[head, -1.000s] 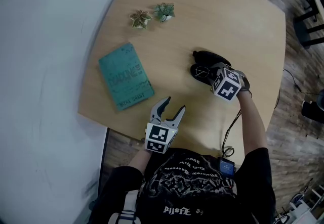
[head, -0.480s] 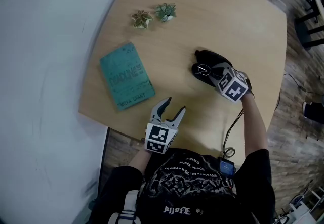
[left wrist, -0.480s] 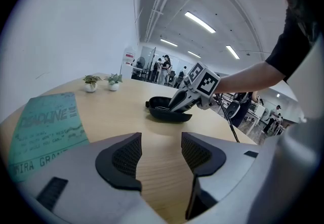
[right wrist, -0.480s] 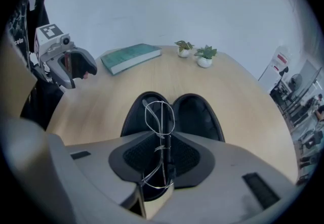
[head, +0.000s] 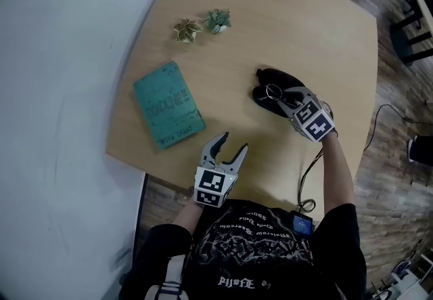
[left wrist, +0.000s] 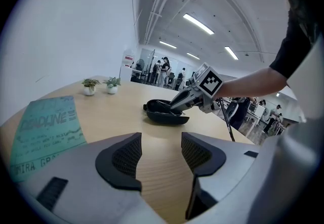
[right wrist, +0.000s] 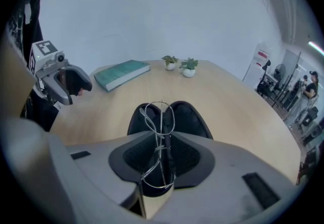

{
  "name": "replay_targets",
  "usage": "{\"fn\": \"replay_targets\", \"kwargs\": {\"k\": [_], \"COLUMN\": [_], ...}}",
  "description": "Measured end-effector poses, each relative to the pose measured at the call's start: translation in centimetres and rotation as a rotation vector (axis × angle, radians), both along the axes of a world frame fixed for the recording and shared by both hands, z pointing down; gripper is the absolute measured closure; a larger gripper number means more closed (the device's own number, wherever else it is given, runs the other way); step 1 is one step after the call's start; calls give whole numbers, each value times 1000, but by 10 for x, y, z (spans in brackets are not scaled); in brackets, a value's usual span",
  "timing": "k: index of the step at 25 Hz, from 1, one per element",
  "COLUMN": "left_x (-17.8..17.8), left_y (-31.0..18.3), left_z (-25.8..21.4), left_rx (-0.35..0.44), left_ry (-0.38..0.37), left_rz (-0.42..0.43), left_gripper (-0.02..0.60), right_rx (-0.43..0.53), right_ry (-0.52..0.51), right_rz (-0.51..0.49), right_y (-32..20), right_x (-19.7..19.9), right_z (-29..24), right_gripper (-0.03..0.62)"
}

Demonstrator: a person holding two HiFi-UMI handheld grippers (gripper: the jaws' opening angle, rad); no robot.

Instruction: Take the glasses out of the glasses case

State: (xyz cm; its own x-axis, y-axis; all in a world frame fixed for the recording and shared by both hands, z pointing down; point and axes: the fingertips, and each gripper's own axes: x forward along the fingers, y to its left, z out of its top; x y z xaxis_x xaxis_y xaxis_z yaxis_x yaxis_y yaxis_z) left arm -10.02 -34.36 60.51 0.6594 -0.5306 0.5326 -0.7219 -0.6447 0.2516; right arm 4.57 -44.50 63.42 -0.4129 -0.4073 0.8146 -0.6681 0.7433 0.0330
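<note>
Found the right gripper (head: 283, 97) slightly higher and rolled compared with a second before, its marker cube shifted toward the near right of the tabletop (head: 304, 28). Saw its jaws drawn narrow and pinched on the wire-framed glasses (right wrist: 158, 118), one lens loop standing above the pads, the other hanging below them. Placed the glasses directly over the open black glasses case (right wrist: 191, 117), whose two halves lay spread on the tabletop just beyond the jaws. Could not tell whether the frame had fully cleared the case. Picked out the same thin frame (head: 274, 91) at the gripper tip from the head view, over the case (head: 262, 97).

Noted the left gripper (head: 233, 141) unmoved near the tabletop's front edge, jaws (left wrist: 161, 142) wide apart with only bare wood between them, pointed toward the case (left wrist: 164, 117). Logged a teal book (head: 168, 103) to the left, and two small potted plants (head: 188, 26) (head: 218, 18) side by side at the far side.
</note>
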Motion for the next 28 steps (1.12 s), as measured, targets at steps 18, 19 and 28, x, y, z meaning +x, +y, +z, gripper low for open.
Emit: {"fn": "replay_targets", "kwargs": {"k": [18,19,28], "left_x": [5,5,9], "left_y": [-1,-1,-1], "left_z": [-27,-28,-44], "left_rx": [53,52,86], "left_ry": [46,49,66], "left_rz": [-59,-66,-73], "left_gripper": [330,330,330], "right_rx": [196,210,299], "right_ry": [-162,-175,-294], "right_rz": [231,247,379], "right_y": [3,4,18], "right_x": [17,17,26], "right_z": [-59,-63,-92], "right_gripper": [491,491,491]}}
